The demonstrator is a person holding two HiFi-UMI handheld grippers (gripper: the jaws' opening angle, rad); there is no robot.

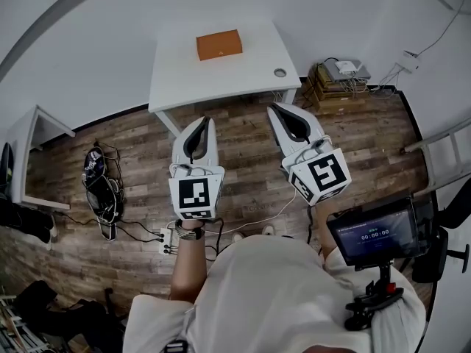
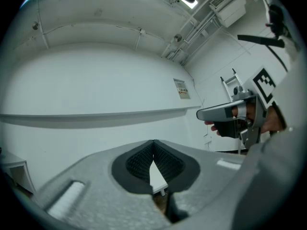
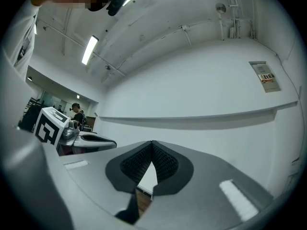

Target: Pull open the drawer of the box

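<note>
The orange box [image 1: 218,44] lies near the back of a white table [image 1: 184,76] at the top of the head view; no drawer front shows from here. Both grippers hang over the wooden floor, short of the table's near edge and apart from the box. My left gripper [image 1: 204,121] is shut with nothing in it, its dark pads meeting at the tip [image 2: 153,143]. My right gripper [image 1: 275,108] is also shut and empty [image 3: 152,143]. Each gripper view catches the other gripper alongside, and a sliver of the table [image 2: 158,178] through the jaws.
A round grommet [image 1: 280,72] sits at the table's right front corner. Stacked boxes with a device [image 1: 338,79] stand to the right, and a ladder [image 1: 441,153] further right. Cables [image 1: 103,190] and a power strip [image 1: 165,241] lie on the floor at left. A mounted screen [image 1: 375,234] sits by my right side.
</note>
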